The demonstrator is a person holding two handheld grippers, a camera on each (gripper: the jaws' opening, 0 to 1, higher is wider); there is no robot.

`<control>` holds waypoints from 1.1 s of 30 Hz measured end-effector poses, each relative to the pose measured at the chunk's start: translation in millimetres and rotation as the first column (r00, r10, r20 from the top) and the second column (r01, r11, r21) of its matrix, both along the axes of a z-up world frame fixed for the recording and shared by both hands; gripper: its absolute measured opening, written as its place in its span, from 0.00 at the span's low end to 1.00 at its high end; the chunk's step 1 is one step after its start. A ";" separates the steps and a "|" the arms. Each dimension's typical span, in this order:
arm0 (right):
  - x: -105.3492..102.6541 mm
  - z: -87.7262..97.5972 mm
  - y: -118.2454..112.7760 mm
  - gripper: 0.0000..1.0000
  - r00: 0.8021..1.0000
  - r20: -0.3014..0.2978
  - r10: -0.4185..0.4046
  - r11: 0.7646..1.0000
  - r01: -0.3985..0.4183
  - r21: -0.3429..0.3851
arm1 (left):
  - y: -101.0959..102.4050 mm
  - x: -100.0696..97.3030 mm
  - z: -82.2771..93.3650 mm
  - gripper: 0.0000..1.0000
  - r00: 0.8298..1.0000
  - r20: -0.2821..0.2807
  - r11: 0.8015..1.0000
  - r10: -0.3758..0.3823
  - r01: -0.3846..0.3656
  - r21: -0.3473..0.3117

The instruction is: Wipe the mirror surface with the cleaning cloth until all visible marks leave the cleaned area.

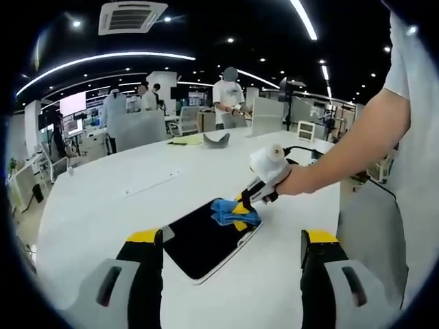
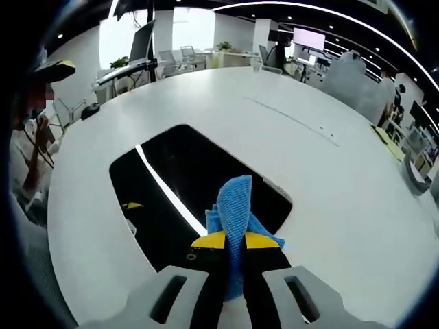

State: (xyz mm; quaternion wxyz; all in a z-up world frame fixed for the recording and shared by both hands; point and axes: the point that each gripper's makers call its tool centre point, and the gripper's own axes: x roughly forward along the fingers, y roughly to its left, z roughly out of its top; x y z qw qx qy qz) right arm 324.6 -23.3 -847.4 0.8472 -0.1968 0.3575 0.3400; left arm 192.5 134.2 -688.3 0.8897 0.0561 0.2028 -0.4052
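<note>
The right gripper [image 2: 234,241] pinches the blue cleaning cloth [image 2: 236,205] between closed jaws, pressing it on the mirror's [image 2: 178,171] near right edge. The left gripper [image 1: 233,245] hangs wide and empty just short of the mirror. Wiping looks underway; whether marks remain on the dark glass I cannot tell.

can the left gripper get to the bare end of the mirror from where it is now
Probably yes. The left gripper hangs open above the table with the mirror lying flat between its jaws in the left gripper view. The right gripper and blue cloth sit at the far corner, leaving the near end free.
</note>
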 end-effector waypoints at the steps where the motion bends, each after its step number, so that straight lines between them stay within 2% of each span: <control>1: 1.1 0.1 0.4 0.02 1.000 0.000 0.000 1.000 0.000 0.000 | 0.4 0.3 0.0 0.83 1.000 0.000 1.000 0.001 -0.001 -0.001; 33: 35.3 0.8 15.9 0.02 1.000 0.007 0.012 1.000 -0.012 -0.008 | 1.0 -5.0 -7.4 0.83 1.000 -0.022 1.000 -0.001 0.001 -0.006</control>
